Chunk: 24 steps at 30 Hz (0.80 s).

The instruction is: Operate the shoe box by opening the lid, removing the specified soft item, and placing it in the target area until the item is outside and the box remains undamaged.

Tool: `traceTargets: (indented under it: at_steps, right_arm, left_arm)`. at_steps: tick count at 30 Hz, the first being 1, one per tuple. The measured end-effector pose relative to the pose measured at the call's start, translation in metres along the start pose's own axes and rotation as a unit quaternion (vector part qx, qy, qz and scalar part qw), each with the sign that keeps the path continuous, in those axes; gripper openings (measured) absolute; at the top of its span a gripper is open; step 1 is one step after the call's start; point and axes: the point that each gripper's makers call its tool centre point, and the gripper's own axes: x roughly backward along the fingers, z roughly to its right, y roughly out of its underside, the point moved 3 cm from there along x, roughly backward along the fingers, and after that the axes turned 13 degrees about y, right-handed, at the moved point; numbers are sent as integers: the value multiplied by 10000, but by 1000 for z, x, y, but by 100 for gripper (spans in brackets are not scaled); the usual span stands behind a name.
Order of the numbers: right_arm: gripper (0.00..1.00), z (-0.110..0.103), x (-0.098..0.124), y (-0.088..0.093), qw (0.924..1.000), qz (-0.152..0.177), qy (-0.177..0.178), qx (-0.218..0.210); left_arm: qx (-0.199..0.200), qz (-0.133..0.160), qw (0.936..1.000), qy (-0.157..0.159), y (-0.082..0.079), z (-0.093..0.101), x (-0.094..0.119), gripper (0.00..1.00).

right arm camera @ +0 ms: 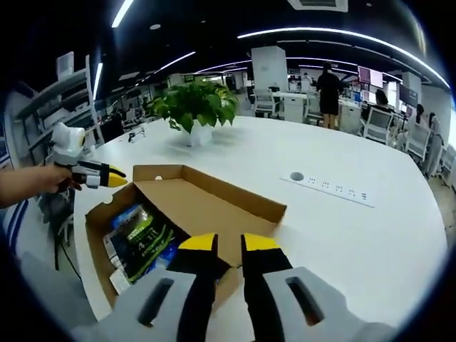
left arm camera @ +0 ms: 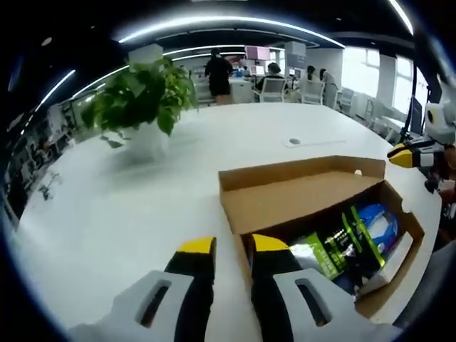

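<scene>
Open shoe box on a white table, a gripper at each end.

The cardboard shoe box (left arm camera: 313,206) sits with its lid (left arm camera: 299,187) folded back, green and blue packets (left arm camera: 349,242) inside. The left gripper (left arm camera: 233,246) hovers at the box's 9 o'clock edge, jaws slightly parted, holding nothing. The right gripper (right arm camera: 219,244) hangs over the box's near rim, jaws likewise parted and empty. A potted plant (left arm camera: 142,96) stands at 11 o'clock.
</scene>
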Motion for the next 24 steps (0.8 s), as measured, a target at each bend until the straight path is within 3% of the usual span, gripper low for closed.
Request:
traceTargets:
  at_steps: [17, 24]
  right_arm:
    - [21, -70, -10, 30, 9924, -602, -1017, 342]
    - [21, -87, -22, 34, 9893, -686, -1162, 563]
  left_arm:
    - [-125, -477, 9976, 487, 29, 41, 20, 21]
    - [-196, -784, 9948, 626, 43, 49, 19, 24]
